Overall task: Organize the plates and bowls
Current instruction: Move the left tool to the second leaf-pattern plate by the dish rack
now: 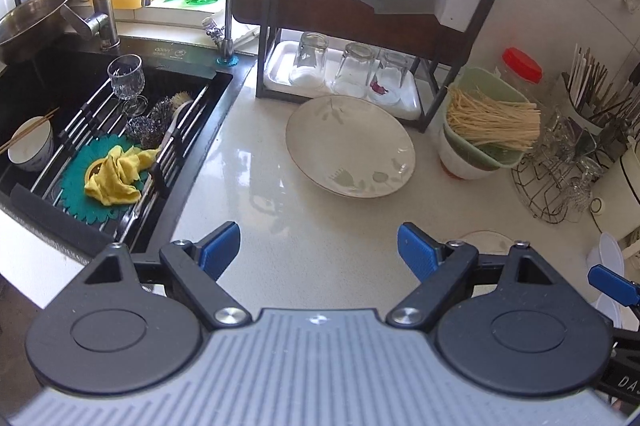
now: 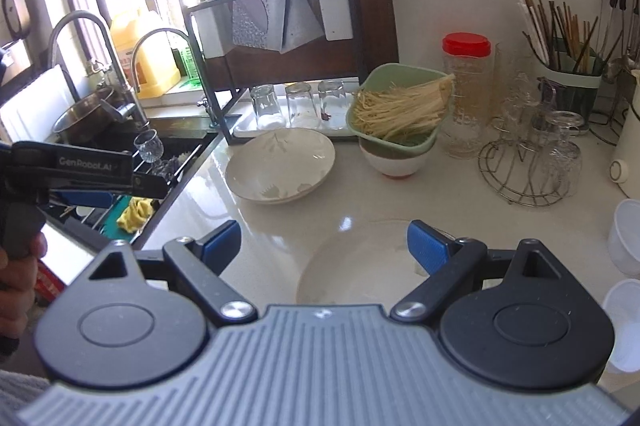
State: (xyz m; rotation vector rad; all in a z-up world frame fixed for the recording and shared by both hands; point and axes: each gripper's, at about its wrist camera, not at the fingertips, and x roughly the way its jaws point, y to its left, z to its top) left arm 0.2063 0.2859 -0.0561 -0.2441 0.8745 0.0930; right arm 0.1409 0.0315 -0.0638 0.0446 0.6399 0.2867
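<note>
Cream-glazed plate (image 1: 352,149) is sitting mid-frame on the glossy pale bench (image 1: 248,209), a dark sink (image 1: 80,97) lying at its left; both left gripper (image 1: 319,252) and right gripper (image 2: 325,250) are hovering spread, empty.

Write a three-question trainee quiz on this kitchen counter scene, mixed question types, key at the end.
1. True or false: the left gripper holds the large plate.
2. What does the green basket sit on? A) a white bowl B) the wire rack C) the sink
3. Fill in: the three glasses on the white tray stand ____.

Key:
1. False; its jaws are open and empty, like those of the right gripper.
2. A, the white bowl.
3. Upside down.
</note>
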